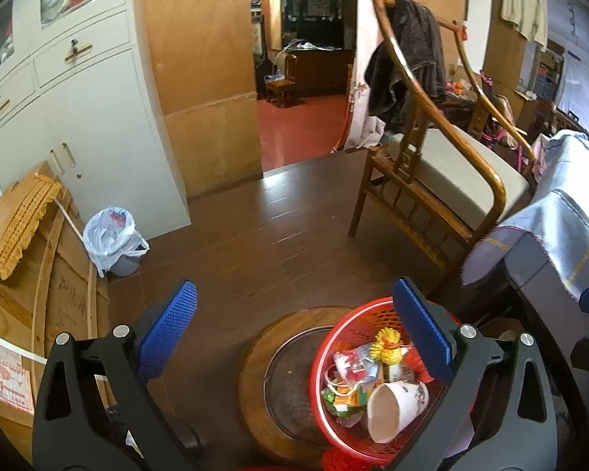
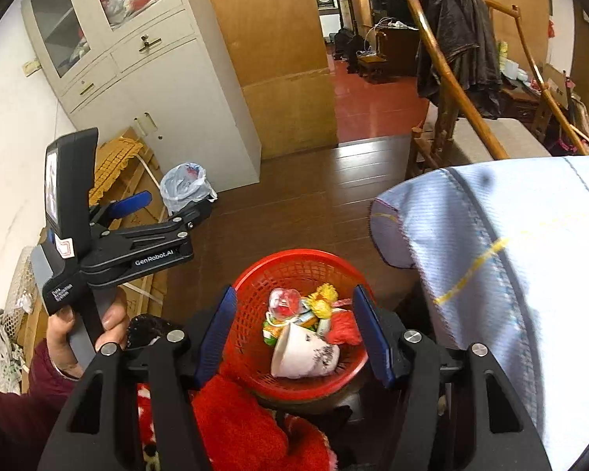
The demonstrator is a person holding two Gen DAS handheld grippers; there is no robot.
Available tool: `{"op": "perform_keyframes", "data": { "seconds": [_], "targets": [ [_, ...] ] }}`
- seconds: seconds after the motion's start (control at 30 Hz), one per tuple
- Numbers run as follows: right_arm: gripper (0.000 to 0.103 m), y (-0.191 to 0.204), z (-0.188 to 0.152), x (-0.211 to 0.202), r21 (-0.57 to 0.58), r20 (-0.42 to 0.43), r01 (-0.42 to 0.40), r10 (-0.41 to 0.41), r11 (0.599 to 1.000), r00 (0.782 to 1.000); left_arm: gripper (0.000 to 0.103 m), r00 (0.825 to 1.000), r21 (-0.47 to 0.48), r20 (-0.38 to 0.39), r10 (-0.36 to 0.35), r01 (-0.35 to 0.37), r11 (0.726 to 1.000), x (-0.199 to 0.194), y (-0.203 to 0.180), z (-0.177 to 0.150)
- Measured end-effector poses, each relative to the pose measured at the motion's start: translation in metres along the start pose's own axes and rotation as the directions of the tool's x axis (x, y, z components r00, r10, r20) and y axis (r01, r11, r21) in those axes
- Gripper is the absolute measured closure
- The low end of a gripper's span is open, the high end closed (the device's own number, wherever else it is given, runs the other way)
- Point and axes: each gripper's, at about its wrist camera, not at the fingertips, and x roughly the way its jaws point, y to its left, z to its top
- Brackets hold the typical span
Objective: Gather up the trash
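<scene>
A red mesh basket (image 1: 333, 343) (image 2: 255, 337) sits on a round wooden stool (image 1: 255, 373). It holds a white paper cup (image 1: 392, 402) (image 2: 302, 353) on its side, a yellow tassel (image 1: 388, 347) (image 2: 324, 298) and several wrappers (image 2: 284, 302). My left gripper (image 1: 294, 333) is open and empty, held above the basket's left side; it also shows from the side in the right wrist view (image 2: 137, 212). My right gripper (image 2: 294, 329) is open and empty, its fingers either side of the basket from above.
A bin lined with a white plastic bag (image 1: 112, 241) (image 2: 186, 188) stands by the grey cabinet (image 1: 90, 117). A wooden chair (image 1: 432, 180) with a dark jacket is at right. A blue cloth (image 2: 491, 274) covers furniture at right. Boards (image 1: 39, 274) lean at left.
</scene>
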Motion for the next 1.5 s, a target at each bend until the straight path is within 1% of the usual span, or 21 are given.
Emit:
{"op": "perform_keyframes", "data": {
  "seconds": [0.1,0.2,0.33,0.5,0.53,0.67,0.8,0.9,1.07,1.23,1.3,1.4,1.47,1.5],
  "targets": [
    [0.042,-0.007,-0.001,-0.014,-0.006,0.004,0.01,-0.01,1.0,1.0,0.007,1.0,0.037,0.017,0.005,-0.006,0.999,-0.011,-0.016,0.004],
    [0.038,-0.012,-0.002,-0.027,-0.025,0.005,0.01,-0.01,1.0,1.0,0.007,0.999,0.062,0.04,0.014,-0.016,0.998,-0.026,-0.032,0.01],
    [0.037,-0.018,-0.005,-0.038,-0.047,-0.015,-0.021,0.021,0.999,1.0,0.007,0.998,0.059,0.063,0.025,-0.029,0.998,-0.05,-0.046,0.016],
    [0.037,-0.017,-0.013,-0.049,-0.095,-0.031,-0.059,0.057,0.994,0.998,0.007,0.996,0.048,0.07,0.06,-0.064,0.997,-0.078,-0.059,0.018],
    [0.037,-0.016,-0.016,-0.052,-0.102,-0.029,-0.067,0.065,0.993,0.997,0.007,0.995,0.041,0.071,0.076,-0.079,0.996,-0.084,-0.061,0.016],
    [0.036,-0.015,-0.024,-0.059,-0.109,-0.029,-0.086,0.083,0.99,0.996,0.007,0.993,0.013,0.058,0.101,-0.101,0.995,-0.099,-0.066,0.007],
    [0.034,-0.015,-0.03,-0.06,-0.103,-0.032,-0.099,0.096,0.99,0.995,0.007,0.988,-0.009,0.034,0.15,-0.15,0.989,-0.106,-0.063,-0.01],
    [0.032,-0.009,-0.035,-0.055,-0.114,-0.047,-0.097,0.092,0.989,0.995,0.007,0.985,-0.028,0.027,0.17,-0.17,0.985,-0.107,-0.057,-0.019],
    [0.03,0.001,-0.042,-0.031,-0.132,-0.093,-0.063,0.051,0.989,0.994,0.007,0.979,0.02,0.019,0.204,-0.204,0.979,-0.09,-0.055,-0.03],
    [0.03,0.004,-0.032,0.002,-0.126,-0.157,-0.062,0.042,0.99,0.987,0.007,0.981,0.007,-0.031,0.19,-0.19,0.982,-0.064,-0.043,-0.034],
    [0.03,0.006,-0.028,0.012,-0.139,-0.168,-0.058,0.034,0.989,0.985,0.007,0.98,0.003,-0.042,0.193,-0.193,0.981,-0.057,-0.04,-0.037],
    [0.028,0.006,-0.021,0.024,-0.145,-0.17,-0.059,0.034,0.988,0.985,0.007,0.98,-0.004,-0.07,0.186,-0.187,0.982,-0.045,-0.037,-0.041],
    [0.025,0.003,-0.024,0.029,-0.155,-0.158,-0.061,0.037,0.986,0.987,0.007,0.98,0.001,-0.082,0.18,-0.181,0.984,-0.039,-0.038,-0.043],
    [0.025,0.0,-0.027,0.032,-0.172,-0.153,-0.041,0.015,0.984,0.988,0.007,0.98,0.007,-0.09,0.177,-0.177,0.984,-0.035,-0.04,-0.045]
  ]
}}
